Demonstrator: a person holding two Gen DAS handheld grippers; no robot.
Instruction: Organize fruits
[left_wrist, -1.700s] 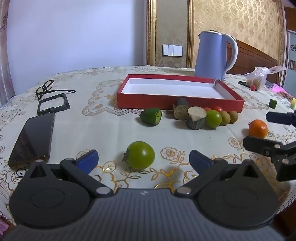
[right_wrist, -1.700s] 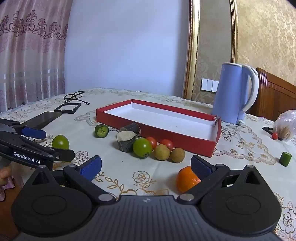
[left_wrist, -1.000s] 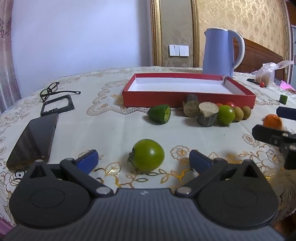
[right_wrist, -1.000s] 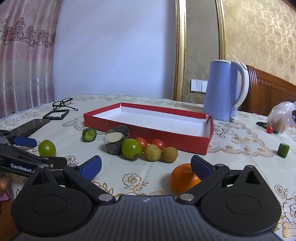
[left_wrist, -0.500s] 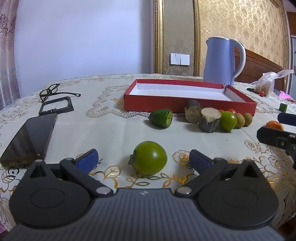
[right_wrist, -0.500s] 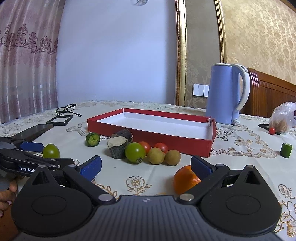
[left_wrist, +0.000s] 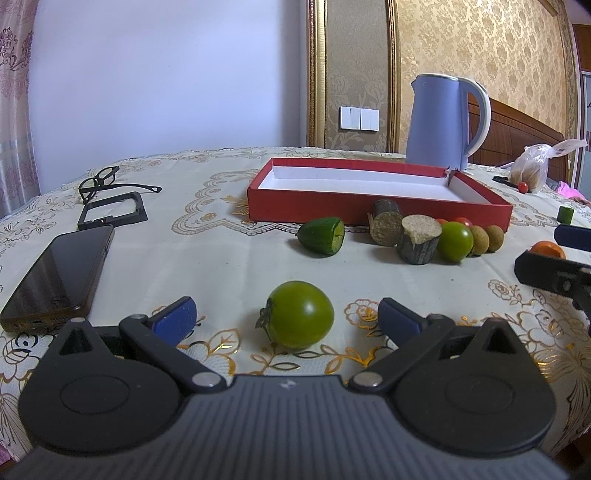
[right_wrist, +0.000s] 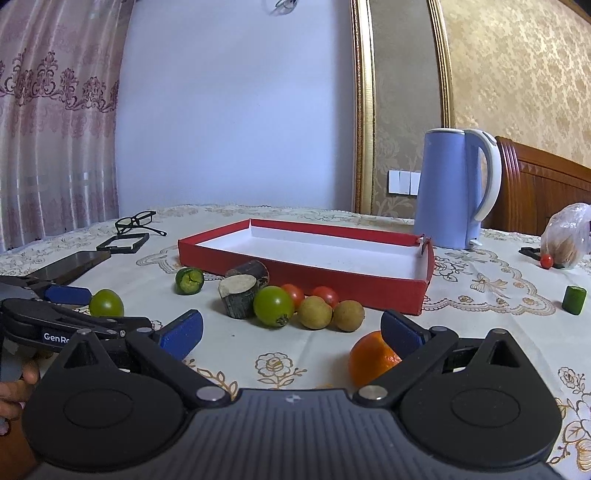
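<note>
A green tomato (left_wrist: 300, 319) lies on the tablecloth between the fingers of my open left gripper (left_wrist: 286, 318), untouched. An orange (right_wrist: 371, 357) lies just inside the right fingertip of my open right gripper (right_wrist: 291, 328). An empty red tray (left_wrist: 376, 192) stands behind. In front of it lie a cut green fruit (left_wrist: 322, 235), two wood-like stumps (left_wrist: 417, 240), another green tomato (left_wrist: 455, 242), two red cherry tomatoes (right_wrist: 306, 293) and two brown longans (left_wrist: 487, 234). In the right wrist view the left gripper (right_wrist: 70, 306) sits around its green tomato (right_wrist: 106, 302).
A blue kettle (left_wrist: 445, 122) stands behind the tray. A phone (left_wrist: 55, 273), a black frame (left_wrist: 112, 213) and glasses (left_wrist: 107, 182) lie at the left. A plastic bag (right_wrist: 567, 236), a small red fruit (right_wrist: 546, 260) and a green piece (right_wrist: 574, 300) lie at the right.
Both grippers have lowered toward the table and moved forward a little; the green tomato now sits deeper between the left fingers. Both stay open.
</note>
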